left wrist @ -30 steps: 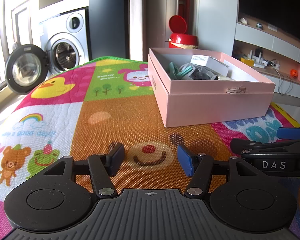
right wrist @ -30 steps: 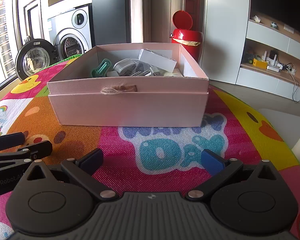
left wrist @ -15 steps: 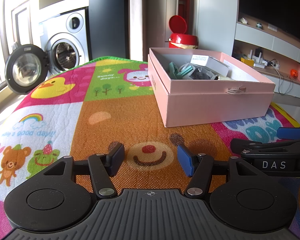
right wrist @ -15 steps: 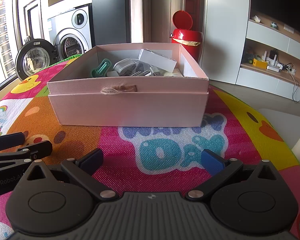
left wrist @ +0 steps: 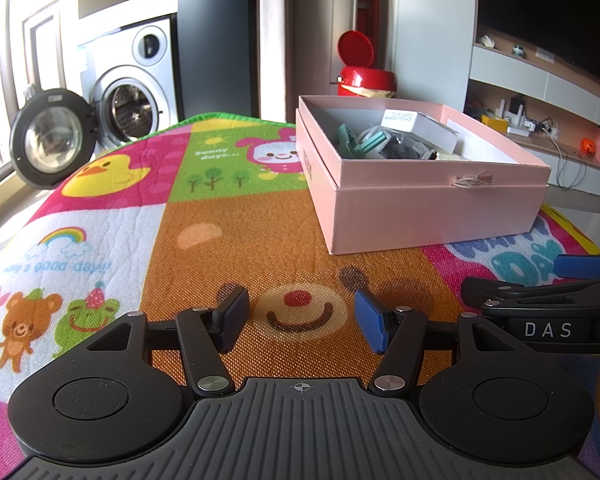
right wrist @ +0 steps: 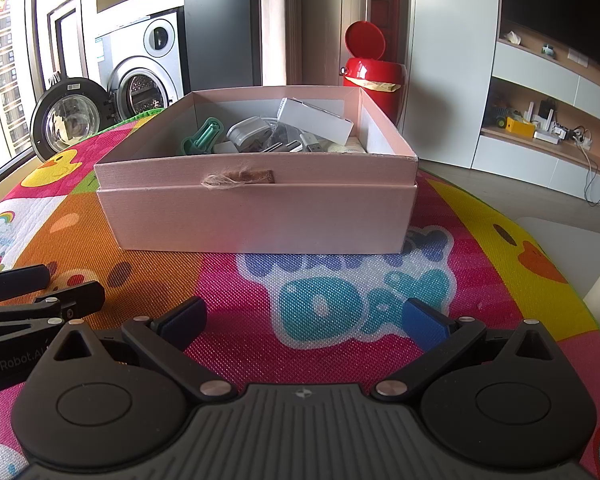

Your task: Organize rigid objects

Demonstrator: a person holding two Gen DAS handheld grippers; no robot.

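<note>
The left gripper is hovering low over a colourful cartoon play mat, its jaws standing wide apart with nothing between them. Just beside it, the right gripper is doing the same, jaws wide and empty, its blue fingertips pointing toward the task's main landmark: an open pink cardboard box.

The box is sitting on the mat in front of both grippers, nearer the right one and off to the right of the left one. Inside the box, a jumble of small rigid items is lying piled together: a teal plastic clip toward the box's left side, a grey adapter in the middle, a white carton leaning tilted against the back, and some cable plugs near the front wall. No loose item is showing on the mat around the box.

Behind the box, a red pedal bin is standing with its lid up, and a washing machine with its door open is sitting further left.

Judging risks from here: the items are overlapping, so a reach in may be pinching two things at once or dragging a cable along with its neighbour. The box looks light and is resting on a soft mat, so a jaw catching its front wall could be pushing or tipping it. The tilted carton may be sliding when neighbours shift. Both grippers entering together could be colliding inside the box.
</note>
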